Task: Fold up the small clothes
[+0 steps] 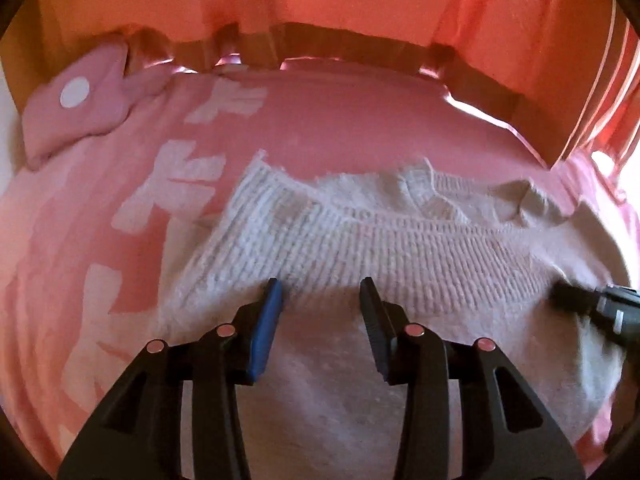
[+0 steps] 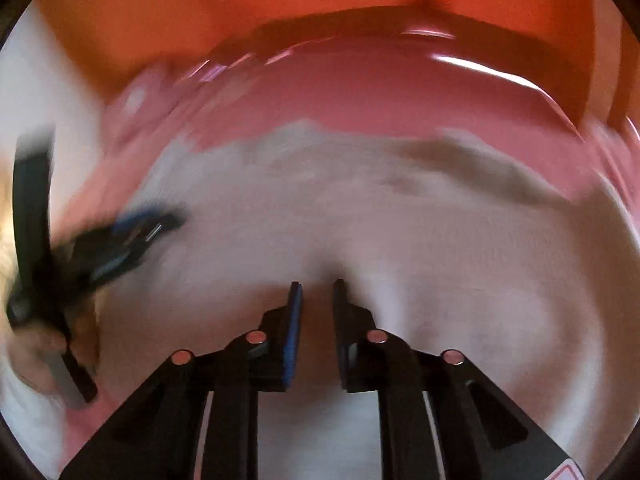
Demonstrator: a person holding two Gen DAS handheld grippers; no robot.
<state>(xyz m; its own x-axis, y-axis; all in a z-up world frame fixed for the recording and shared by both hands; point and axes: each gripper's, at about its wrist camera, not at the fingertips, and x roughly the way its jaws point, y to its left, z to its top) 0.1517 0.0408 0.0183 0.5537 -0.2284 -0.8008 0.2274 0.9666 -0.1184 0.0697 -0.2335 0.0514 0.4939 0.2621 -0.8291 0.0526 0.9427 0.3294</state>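
Observation:
A small white knit garment [image 1: 360, 248] with a ribbed band lies spread on a pink cloth with white markings [image 1: 120, 208]. My left gripper [image 1: 320, 292] hovers over the near part of the garment, open, with nothing pinched between its fingers. In the blurred right wrist view the garment [image 2: 400, 232] fills the middle. My right gripper [image 2: 318, 284] has its jaws close together, and the fabric puckers up into the narrow gap at its tips. The right gripper [image 1: 592, 304] shows at the right edge of the left wrist view, and the left gripper [image 2: 140, 232] shows blurred at the left of the right wrist view.
A pink stuffed piece with a white dot [image 1: 76, 108] lies at the far left of the cloth. Behind the cloth runs a shiny wrinkled edge [image 1: 472, 100], with orange-lit surroundings beyond it. A hand [image 2: 36, 344] holds the left gripper's handle.

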